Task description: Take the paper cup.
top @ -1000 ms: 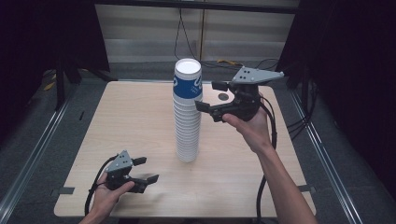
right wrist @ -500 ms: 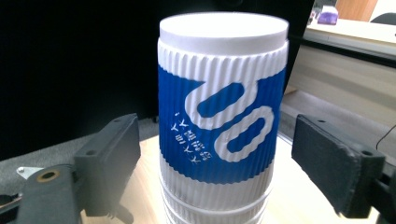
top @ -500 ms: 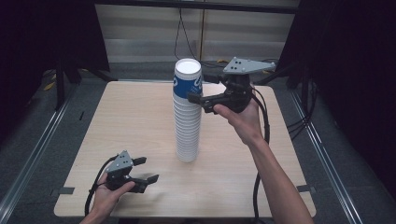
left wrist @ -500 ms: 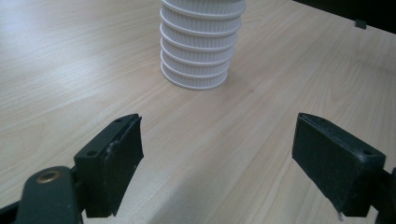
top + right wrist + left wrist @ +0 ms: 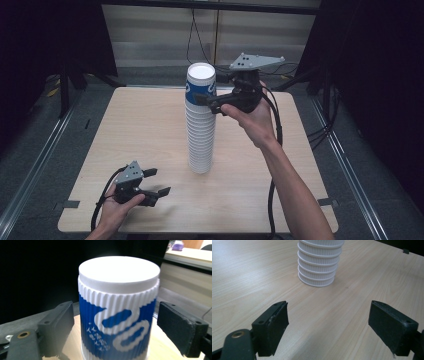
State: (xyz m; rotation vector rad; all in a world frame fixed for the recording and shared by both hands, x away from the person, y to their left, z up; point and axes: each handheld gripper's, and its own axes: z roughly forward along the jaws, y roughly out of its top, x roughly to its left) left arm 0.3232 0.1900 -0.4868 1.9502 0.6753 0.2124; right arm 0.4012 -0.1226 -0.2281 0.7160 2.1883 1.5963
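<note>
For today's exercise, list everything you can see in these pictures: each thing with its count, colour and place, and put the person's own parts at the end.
Stack of cups: one tall stack, white ribbed, upside down, standing near the table's middle.
Top cup: one, blue with white pattern and white base, crowning the stack, between the right gripper's open jaws, gaps on both sides.
Table: one, light wood, on a dark floor.
Rails: two, grey metal, on the floor along the table's left and right.
Left gripper: one, black, open, low over the table's near left corner.
Right gripper: one, black with grey plate, open, raised at the top cup.
Hands: two, one holding each gripper; left hand, right hand.
</note>
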